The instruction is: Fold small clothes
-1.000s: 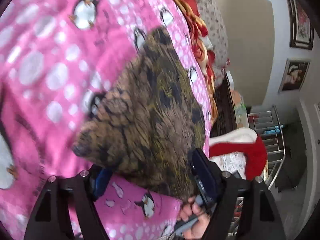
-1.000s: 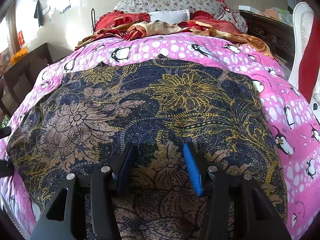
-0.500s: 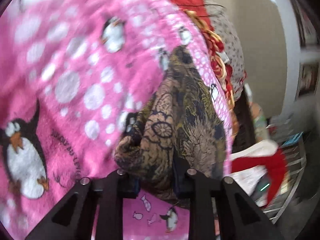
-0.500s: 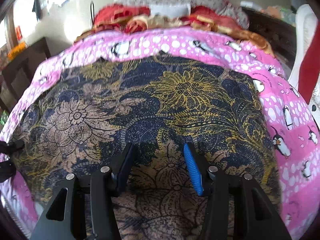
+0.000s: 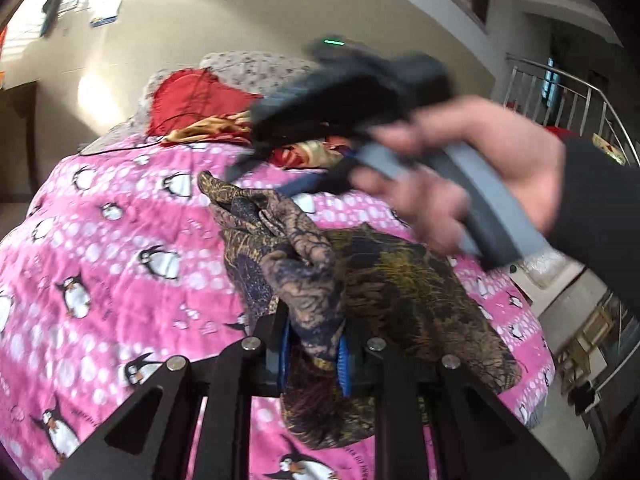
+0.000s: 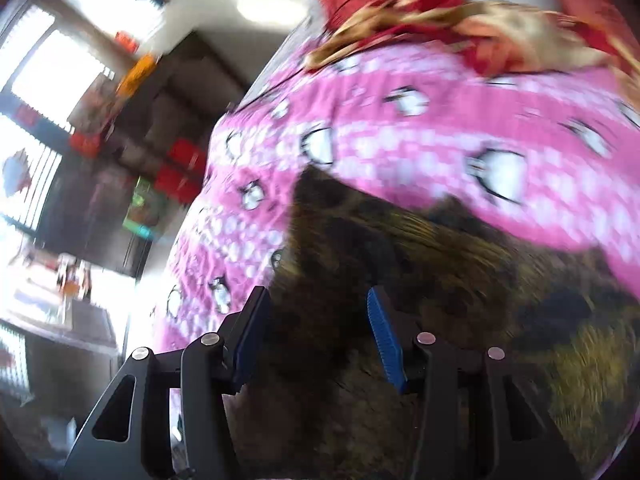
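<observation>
Left gripper (image 5: 312, 354) now pinches floral cloth (image 5: 400, 292) edge, lifted off pink blanket (image 5: 100, 240) at frame centre; right gripper (image 6: 316, 336) spread (blurred), swinging: fold begun.

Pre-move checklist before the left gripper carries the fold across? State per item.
1. Left gripper shut on the floral cloth: ok.
2. Cloth bunched and twisted above the fingers, not flat: not ok.
3. Right gripper open, gripping nothing: ok.
4. Right hand crosses the left wrist view over the cloth, path blocked: not ok.
5. Right wrist view blurred, cloth edge position: cannot tell.
6. Penguin blanket flat beside the cloth: ok.
</observation>
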